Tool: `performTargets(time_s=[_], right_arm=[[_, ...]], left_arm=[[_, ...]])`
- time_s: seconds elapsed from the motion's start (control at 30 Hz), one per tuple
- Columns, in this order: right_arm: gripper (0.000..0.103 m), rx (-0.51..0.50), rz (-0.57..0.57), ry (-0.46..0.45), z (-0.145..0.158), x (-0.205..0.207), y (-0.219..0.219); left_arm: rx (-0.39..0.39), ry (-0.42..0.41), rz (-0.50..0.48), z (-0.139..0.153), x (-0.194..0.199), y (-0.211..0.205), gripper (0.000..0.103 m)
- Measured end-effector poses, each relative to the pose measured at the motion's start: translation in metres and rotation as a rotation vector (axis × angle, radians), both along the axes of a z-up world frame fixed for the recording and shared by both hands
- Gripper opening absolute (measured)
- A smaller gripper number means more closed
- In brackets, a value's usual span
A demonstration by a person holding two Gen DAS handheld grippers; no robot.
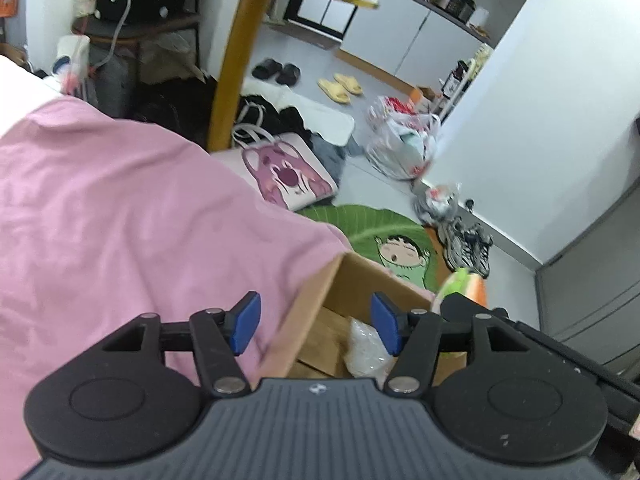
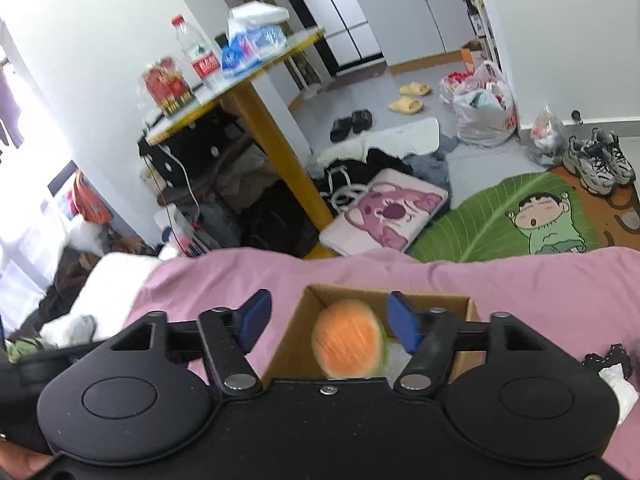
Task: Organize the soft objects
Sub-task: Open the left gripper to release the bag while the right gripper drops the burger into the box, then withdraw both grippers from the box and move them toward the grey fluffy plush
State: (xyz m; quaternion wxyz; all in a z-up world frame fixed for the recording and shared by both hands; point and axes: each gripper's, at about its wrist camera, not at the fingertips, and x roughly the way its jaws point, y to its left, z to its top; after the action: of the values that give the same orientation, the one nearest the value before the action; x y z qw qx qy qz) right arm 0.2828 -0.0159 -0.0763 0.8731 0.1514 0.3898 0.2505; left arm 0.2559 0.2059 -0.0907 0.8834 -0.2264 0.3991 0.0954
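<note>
Cardboard box (image 2: pixel 460 312) sits on the pink bed sheet (image 2: pixel 540 288), with a blurred orange-and-green plush toy (image 2: pixel 347 338) at its mouth between the released jaws of the right gripper (image 2: pixel 330 322). Left gripper (image 1: pixel 316 322) hangs open too, holding nothing, above the box's near corner. Risk: the toy could catch the rim and roll off onto the bed.

1. A box (image 2: pixel 460 312) sits on the bed (image 2: pixel 540 296), with a toy burger (image 2: pixel 348 340) above its opening.
2. A bag (image 1: pixel 366 344) lies inside the box.
3. Beyond the bed, a rug (image 2: pixel 480 220) lies on the floor.
</note>
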Motion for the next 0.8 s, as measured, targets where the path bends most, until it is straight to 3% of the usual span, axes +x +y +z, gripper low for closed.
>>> performTargets(time_s=[0.2,0.33,0.47,0.6,0.8], right_arm=[[0.074,-0.004,-0.059,0.012,0.008,-0.010,-0.029],[0.079,-0.046,-0.041,0.001,0.011,-0.025,-0.040],[0.079,-0.106,-0.021,-0.011,0.014,-0.039,-0.049],[0.081,-0.097,-0.046,-0.024,0.024,-0.045,-0.066],[0.094,-0.125,-0.049,-0.080,0.046,-0.063,-0.093]], left_arm=[[0.029,0.015,0.019,0.009,-0.009,0.000,0.064],[0.035,0.019,-0.005,0.011,-0.014,-0.008,0.078],[0.032,0.030,-0.018,0.012,-0.021,-0.017,0.082],[0.067,0.014,-0.034,0.016,-0.031,-0.031,0.088],[0.100,0.009,-0.045,0.028,-0.041,-0.050,0.089]])
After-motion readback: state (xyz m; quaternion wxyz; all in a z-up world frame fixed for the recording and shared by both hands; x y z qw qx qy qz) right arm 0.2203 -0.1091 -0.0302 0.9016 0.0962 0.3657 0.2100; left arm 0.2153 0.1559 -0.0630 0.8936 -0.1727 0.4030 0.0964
